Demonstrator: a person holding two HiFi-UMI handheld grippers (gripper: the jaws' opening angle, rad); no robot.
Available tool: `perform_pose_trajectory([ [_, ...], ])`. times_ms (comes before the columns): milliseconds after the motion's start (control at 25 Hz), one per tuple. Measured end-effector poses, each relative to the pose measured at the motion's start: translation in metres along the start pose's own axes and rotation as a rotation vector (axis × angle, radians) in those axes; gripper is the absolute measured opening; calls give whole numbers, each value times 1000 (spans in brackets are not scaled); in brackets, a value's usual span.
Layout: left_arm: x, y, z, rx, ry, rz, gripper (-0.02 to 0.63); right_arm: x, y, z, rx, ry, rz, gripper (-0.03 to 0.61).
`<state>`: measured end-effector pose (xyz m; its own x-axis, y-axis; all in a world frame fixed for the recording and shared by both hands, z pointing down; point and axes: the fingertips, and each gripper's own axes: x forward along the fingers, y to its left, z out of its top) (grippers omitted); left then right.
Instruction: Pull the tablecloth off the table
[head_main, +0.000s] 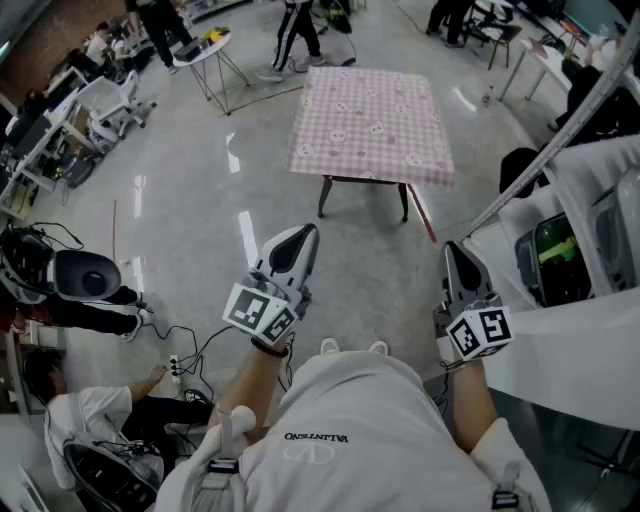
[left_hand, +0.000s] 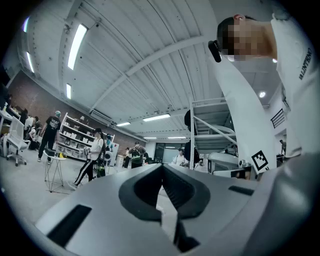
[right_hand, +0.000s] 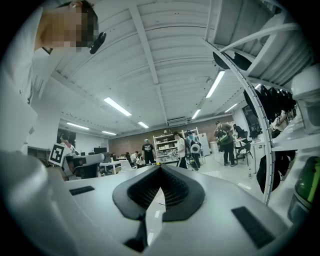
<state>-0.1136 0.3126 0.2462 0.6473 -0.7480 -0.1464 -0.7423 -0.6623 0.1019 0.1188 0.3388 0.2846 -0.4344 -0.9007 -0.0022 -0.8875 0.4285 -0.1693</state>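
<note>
A pink checked tablecloth (head_main: 372, 123) covers a small table (head_main: 323, 195) standing on the floor well ahead of me in the head view. My left gripper (head_main: 303, 233) is held out at the lower middle, shut and empty, far short of the cloth. My right gripper (head_main: 453, 249) is out to the right, also shut with nothing in it. In the left gripper view the left gripper (left_hand: 162, 166) shows its jaws meeting; the right gripper (right_hand: 160, 167) shows the same in the right gripper view. Neither gripper view shows the table.
A round white side table (head_main: 205, 50) stands at the far left, with people (head_main: 298, 30) walking behind the cloth-covered table. White machine housings (head_main: 575, 250) crowd my right side. A seated person (head_main: 90, 410), cables and a power strip (head_main: 175, 368) lie at lower left.
</note>
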Motion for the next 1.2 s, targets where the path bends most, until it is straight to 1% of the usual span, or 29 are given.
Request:
perform_pose_trajectory([
  [160, -1, -1, -1, -1, 1, 1, 0, 0, 0, 1, 5, -1, 1, 9],
  [280, -2, -1, 0, -21, -15, -5, 0, 0, 0, 1, 49, -18, 18, 9],
  [440, -2, 3, 3, -65, -35, -16, 0, 3, -2, 1, 108, -48, 16, 11],
  [480, -2, 3, 3, -68, -35, -22, 10, 4, -1, 2, 109, -52, 16, 11],
  [560, -2, 5, 2, -72, -32, -26, 86, 7, 1, 4, 95, -51, 21, 13],
  [640, -1, 7, 1, -72, -30, -21, 121, 9, 2, 2, 85, -39, 28, 101],
  [680, -1, 8, 0, -71, -30, -19, 134, 11, 2, 2, 81, -33, 29, 124],
  [840, -5, 14, -1, -63, -33, -11, 203, 16, 7, -2, 65, -14, 25, 160],
  [880, -6, 17, -1, -67, -33, -10, 210, 17, 10, -3, 65, -11, 25, 165],
  [1080, -18, 31, -7, -92, -34, -17, 213, 23, 20, -14, 84, -8, 13, 183],
  [1200, -26, 40, -14, -133, -33, -26, 213, 27, 28, -21, 115, -8, 6, 184],
])
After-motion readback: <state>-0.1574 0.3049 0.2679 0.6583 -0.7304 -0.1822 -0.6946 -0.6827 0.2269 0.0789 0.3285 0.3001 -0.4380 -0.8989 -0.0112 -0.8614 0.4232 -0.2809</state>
